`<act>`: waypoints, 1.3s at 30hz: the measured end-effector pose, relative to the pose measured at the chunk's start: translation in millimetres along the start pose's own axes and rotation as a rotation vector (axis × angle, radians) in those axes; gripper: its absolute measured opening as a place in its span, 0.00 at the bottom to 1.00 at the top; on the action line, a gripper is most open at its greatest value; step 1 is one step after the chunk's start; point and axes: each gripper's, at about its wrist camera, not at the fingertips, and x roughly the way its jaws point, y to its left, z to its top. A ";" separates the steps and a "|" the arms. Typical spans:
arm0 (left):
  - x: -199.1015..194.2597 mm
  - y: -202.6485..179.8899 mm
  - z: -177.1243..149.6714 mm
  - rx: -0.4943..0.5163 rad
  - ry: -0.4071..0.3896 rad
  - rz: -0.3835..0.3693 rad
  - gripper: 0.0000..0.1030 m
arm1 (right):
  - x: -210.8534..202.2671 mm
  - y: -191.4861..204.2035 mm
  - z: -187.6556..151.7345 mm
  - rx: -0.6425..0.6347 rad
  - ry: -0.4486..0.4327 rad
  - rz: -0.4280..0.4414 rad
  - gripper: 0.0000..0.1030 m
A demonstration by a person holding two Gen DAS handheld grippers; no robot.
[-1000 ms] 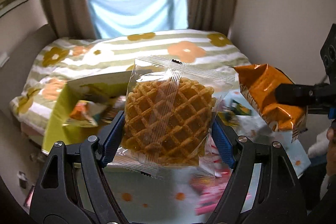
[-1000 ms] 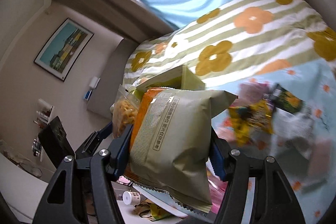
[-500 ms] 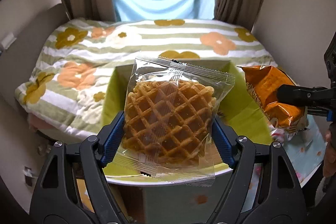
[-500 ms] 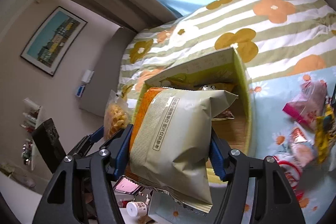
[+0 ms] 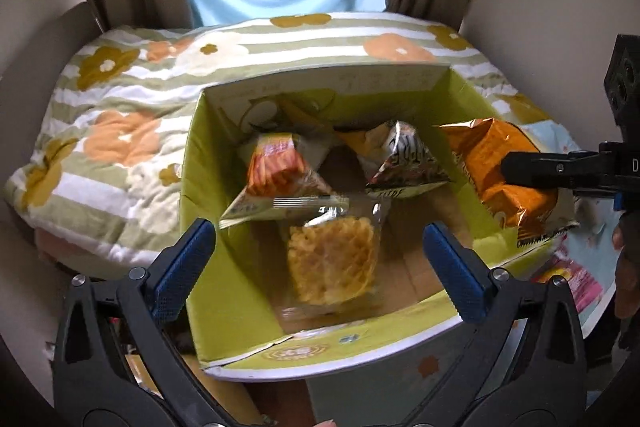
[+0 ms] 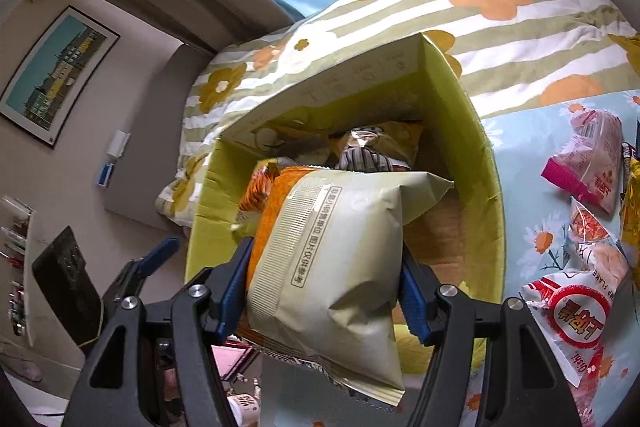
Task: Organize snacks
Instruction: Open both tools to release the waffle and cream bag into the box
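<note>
Left gripper (image 5: 320, 259): jaws spread wide, nothing between them, poised over the green box (image 5: 208, 291).
Waffle packet (image 5: 332, 263): blurred, inside the box; whether it rests on the floor is unclear.
Right gripper (image 6: 324, 291): clamped on the orange bag (image 6: 336, 267), just above the box's near rim.
Box contents: two other packets (image 5: 280, 175), labels unreadable.
Loose snacks (image 6: 576, 311): on the floral cloth, partly cut off at the frame edge.

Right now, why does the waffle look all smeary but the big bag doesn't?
Left wrist view: the waffle packet is blurred, apparently mid-drop into the green box below the open left gripper. Right wrist view: the orange bag is sharp, clamped in the right gripper.
</note>
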 end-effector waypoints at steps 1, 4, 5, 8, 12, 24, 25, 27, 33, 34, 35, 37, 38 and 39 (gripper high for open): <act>0.6 1.1 -1.3 0.001 0.005 -0.001 1.00 | 1.0 -1.0 -2.0 -0.006 -0.001 -0.011 0.59; 0.9 2.4 -3.1 0.011 0.012 -0.011 1.00 | 3.6 -2.8 -7.3 -0.028 0.003 -0.045 0.60; 1.0 3.0 -3.0 0.018 0.011 -0.014 1.00 | 5.0 -2.1 -8.5 -0.040 0.005 -0.057 0.61; 3.5 4.1 -2.9 0.027 0.016 -0.003 1.00 | 11.5 4.2 -11.2 -0.107 0.018 -0.120 0.65; 5.9 9.0 -4.3 0.009 0.024 -0.011 1.00 | 8.1 12.5 -16.1 -0.172 -0.061 -0.201 0.96; -4.8 6.6 -4.4 -0.007 0.029 -0.007 1.00 | 0.0 14.9 -24.9 -0.174 -0.021 -0.193 0.96; -6.7 5.5 -5.3 -0.007 0.026 -0.010 1.00 | -3.1 16.6 -25.7 -0.180 -0.025 -0.195 0.96; -9.7 3.4 -5.2 -0.008 0.023 -0.014 1.00 | -9.5 18.7 -26.7 -0.186 -0.033 -0.202 0.96; -18.7 -12.3 -1.7 -0.006 0.022 -0.056 1.00 | -44.7 14.7 -31.4 -0.186 -0.072 -0.233 0.96; -21.7 -18.6 -1.2 0.004 0.013 -0.060 1.00 | -53.4 11.6 -32.1 -0.183 -0.084 -0.238 0.96; -23.9 -23.8 -0.8 0.011 0.005 -0.064 1.00 | -61.6 8.3 -32.7 -0.180 -0.098 -0.246 0.96; -29.1 -37.1 0.2 0.028 -0.007 -0.074 1.00 | -78.3 0.0 -33.7 -0.172 -0.123 -0.265 0.96; -31.4 -43.5 0.8 0.034 -0.012 -0.077 1.00 | -85.5 -4.2 -33.8 -0.167 -0.133 -0.274 0.96; -33.6 -50.2 1.0 0.040 -0.017 -0.080 1.00 | -94.0 -9.7 -33.8 -0.161 -0.145 -0.283 0.96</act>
